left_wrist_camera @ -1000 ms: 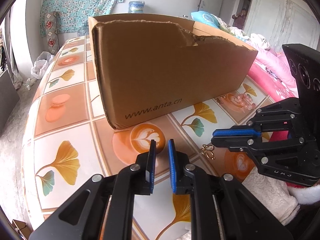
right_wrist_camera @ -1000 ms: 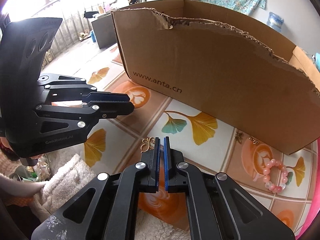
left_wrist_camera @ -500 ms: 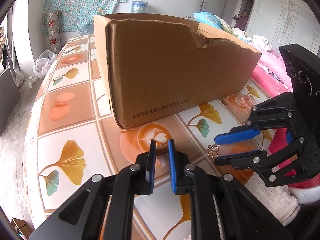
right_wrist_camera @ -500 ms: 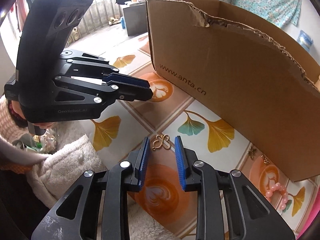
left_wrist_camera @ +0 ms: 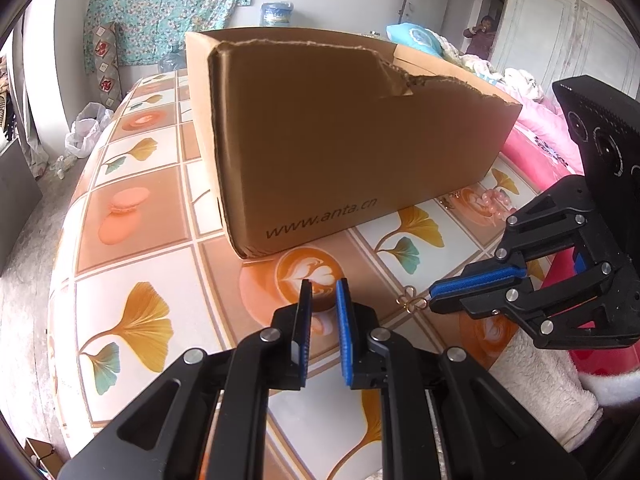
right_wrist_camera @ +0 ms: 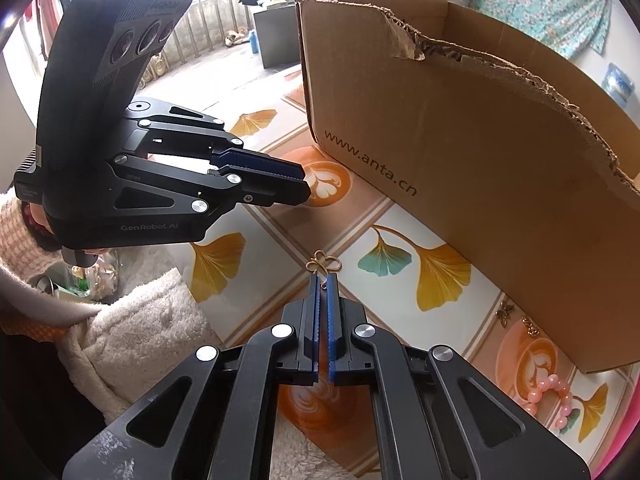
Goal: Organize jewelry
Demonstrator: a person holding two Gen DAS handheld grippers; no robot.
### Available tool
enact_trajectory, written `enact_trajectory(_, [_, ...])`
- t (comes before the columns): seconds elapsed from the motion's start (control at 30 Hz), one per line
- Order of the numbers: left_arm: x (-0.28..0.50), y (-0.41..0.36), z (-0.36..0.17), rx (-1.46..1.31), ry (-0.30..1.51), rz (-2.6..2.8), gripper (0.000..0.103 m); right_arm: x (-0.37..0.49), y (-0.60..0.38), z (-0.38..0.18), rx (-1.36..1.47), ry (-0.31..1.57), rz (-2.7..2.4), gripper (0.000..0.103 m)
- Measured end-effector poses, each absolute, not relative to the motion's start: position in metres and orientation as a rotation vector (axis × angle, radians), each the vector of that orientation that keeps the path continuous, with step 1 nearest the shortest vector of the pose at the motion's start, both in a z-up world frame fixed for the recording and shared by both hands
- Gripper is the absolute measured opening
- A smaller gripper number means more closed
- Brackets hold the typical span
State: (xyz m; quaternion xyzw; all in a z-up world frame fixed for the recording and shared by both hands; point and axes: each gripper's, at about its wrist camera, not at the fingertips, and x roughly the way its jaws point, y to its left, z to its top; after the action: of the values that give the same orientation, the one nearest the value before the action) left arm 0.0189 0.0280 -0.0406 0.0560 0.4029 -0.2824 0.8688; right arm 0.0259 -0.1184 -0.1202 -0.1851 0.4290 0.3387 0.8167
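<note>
A small gold butterfly-shaped ornament (right_wrist_camera: 325, 265) lies on the patterned tablecloth (right_wrist_camera: 224, 264). My right gripper (right_wrist_camera: 324, 279) is shut on its near end, and the rest sticks out past the tips. In the left wrist view the same ornament (left_wrist_camera: 412, 302) shows at the tips of the right gripper (left_wrist_camera: 434, 299). My left gripper (left_wrist_camera: 320, 285) hovers over a latte-art tile, jaws a narrow gap apart with nothing between them; from the right wrist it appears at the left (right_wrist_camera: 302, 184). A pink bead bracelet (right_wrist_camera: 548, 398) and two small gold pieces (right_wrist_camera: 505, 313) lie by the box.
A large torn cardboard box (left_wrist_camera: 352, 152) marked www.anta.cn stands behind both grippers, open at the top. A white fluffy sleeve (right_wrist_camera: 140, 320) lies at the near table edge. Pink bedding (left_wrist_camera: 536, 148) is at the right. A person (left_wrist_camera: 482, 34) stands in a far doorway.
The right gripper spread its jaws around the gold ornament, rolled a little, then closed on its near end. The left gripper kept still.
</note>
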Motion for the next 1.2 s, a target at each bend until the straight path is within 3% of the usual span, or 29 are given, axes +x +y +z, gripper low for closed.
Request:
enact_trajectory(0.13, [0.014,0.029,-0.038,0.107,0.828,-0.625,0.012,0.029,-0.125,-0.114,-0.368,0.891,0.678,0.004])
enact_trajectory(0.27, [0.003,0.016,-0.036,0.118,0.828,-0.718,0.012,0.033,-0.142,-0.107,-0.265,0.880,0.625,0.021])
enact_trajectory(0.33, [0.001,0.007,-0.037,0.144,0.834,-0.720,0.025,0.031,-0.148,-0.106,-0.222,0.874,0.605,0.023])
enact_trajectory(0.43, [0.000,-0.005,-0.038,0.156,0.853,-0.723,0.030,0.027,-0.157,-0.105,-0.155,0.865,0.585,0.025])
enact_trajectory(1.0, [0.002,-0.043,-0.037,0.339,0.929,-0.563,0.030,0.005,-0.202,-0.101,0.004,0.836,0.595,0.026])
enact_trajectory(1.13, [0.007,-0.048,-0.034,0.367,0.956,-0.575,0.020,0.002,-0.213,-0.098,0.030,0.820,0.602,0.026])
enact_trajectory(1.2, [0.009,-0.053,-0.033,0.384,0.967,-0.574,0.020,0.001,-0.219,-0.098,0.042,0.812,0.602,0.026])
